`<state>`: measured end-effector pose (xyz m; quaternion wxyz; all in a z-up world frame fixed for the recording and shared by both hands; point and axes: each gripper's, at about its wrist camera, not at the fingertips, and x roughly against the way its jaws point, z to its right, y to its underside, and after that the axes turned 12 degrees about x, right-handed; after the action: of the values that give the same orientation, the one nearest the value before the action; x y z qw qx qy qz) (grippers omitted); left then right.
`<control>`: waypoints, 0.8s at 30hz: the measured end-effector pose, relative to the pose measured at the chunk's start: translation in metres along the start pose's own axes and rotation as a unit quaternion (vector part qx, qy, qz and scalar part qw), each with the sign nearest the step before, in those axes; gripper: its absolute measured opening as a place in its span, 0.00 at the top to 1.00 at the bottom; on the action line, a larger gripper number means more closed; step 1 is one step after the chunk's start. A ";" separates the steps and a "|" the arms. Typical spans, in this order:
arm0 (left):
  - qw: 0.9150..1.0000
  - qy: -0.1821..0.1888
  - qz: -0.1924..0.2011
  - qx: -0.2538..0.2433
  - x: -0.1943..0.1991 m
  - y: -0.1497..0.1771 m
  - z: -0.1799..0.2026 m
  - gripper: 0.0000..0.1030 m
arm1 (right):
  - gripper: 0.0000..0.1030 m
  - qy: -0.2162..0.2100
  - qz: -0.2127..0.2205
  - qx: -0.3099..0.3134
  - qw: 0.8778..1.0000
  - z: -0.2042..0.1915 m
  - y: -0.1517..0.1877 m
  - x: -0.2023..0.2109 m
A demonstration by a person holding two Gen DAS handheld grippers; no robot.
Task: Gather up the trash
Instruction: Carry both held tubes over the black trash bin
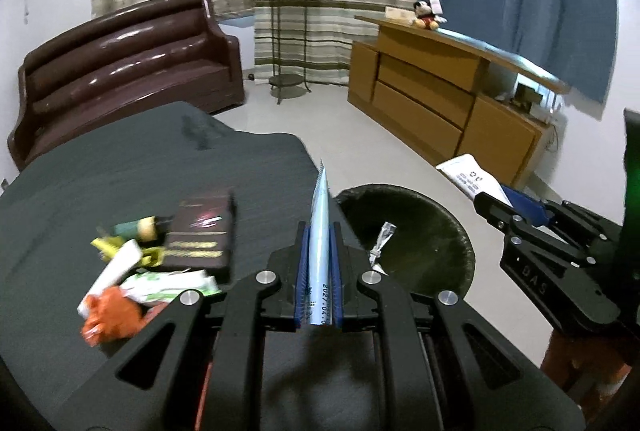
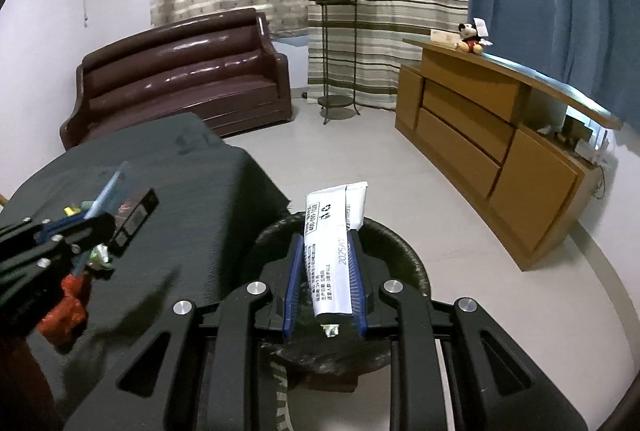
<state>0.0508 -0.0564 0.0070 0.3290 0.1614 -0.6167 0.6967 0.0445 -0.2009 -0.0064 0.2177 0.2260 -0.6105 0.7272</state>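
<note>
Left wrist view: the left gripper (image 1: 319, 231) is clenched on a flat blue packet (image 1: 320, 243), at the near rim of the bin (image 1: 448, 231). One silver wrapper (image 1: 382, 243) already lies inside. Left of the bin, a litter pile (image 1: 132, 271) remains on the dark table (image 1: 120, 171).

Right wrist view: the right gripper (image 2: 325, 259) grasps a white tube (image 2: 332, 251) over the bin (image 2: 404, 251). Beyond the bin stand a brown sofa (image 2: 180, 79) and a wooden cabinet (image 2: 500, 151).

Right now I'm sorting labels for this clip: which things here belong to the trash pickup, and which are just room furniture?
Job:
left gripper shut on pale blue packet
right gripper shut on white tube
bin
litter pile on the table

Lying about:
sofa
plant stand
cabinet
plush toy
</note>
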 end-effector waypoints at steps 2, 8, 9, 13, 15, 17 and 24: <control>1.000 -0.001 -0.007 -0.008 -0.012 0.000 0.010 0.90 | 0.78 0.000 0.000 -0.004 1.000 0.006 0.001 -0.003; 0.999 -0.010 -0.024 -0.018 -0.037 0.000 0.024 0.90 | 0.78 -0.004 -0.003 -0.017 1.000 0.017 0.003 -0.013; 0.999 -0.012 -0.026 -0.019 -0.041 -0.001 0.027 0.90 | 0.78 -0.006 -0.004 -0.019 1.000 0.019 0.003 -0.014; 0.999 -0.016 -0.033 -0.026 -0.052 -0.003 0.034 0.90 | 0.78 -0.011 -0.004 -0.025 1.000 0.025 0.004 -0.019; 0.999 -0.019 -0.032 -0.031 -0.056 -0.005 0.040 0.90 | 0.78 -0.014 -0.005 -0.030 0.999 0.028 0.003 -0.023; 0.999 -0.022 -0.030 -0.036 -0.061 -0.007 0.045 0.90 | 0.78 -0.016 -0.005 -0.033 0.999 0.031 0.003 -0.026; 0.998 -0.032 -0.036 -0.043 -0.078 -0.011 0.053 0.90 | 0.78 -0.017 -0.006 -0.045 0.999 0.036 0.000 -0.035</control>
<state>0.1054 -0.1280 -0.0235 0.3408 0.1918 -0.6503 0.6513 0.0744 -0.2376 -0.0217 0.2216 0.2321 -0.6445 0.6940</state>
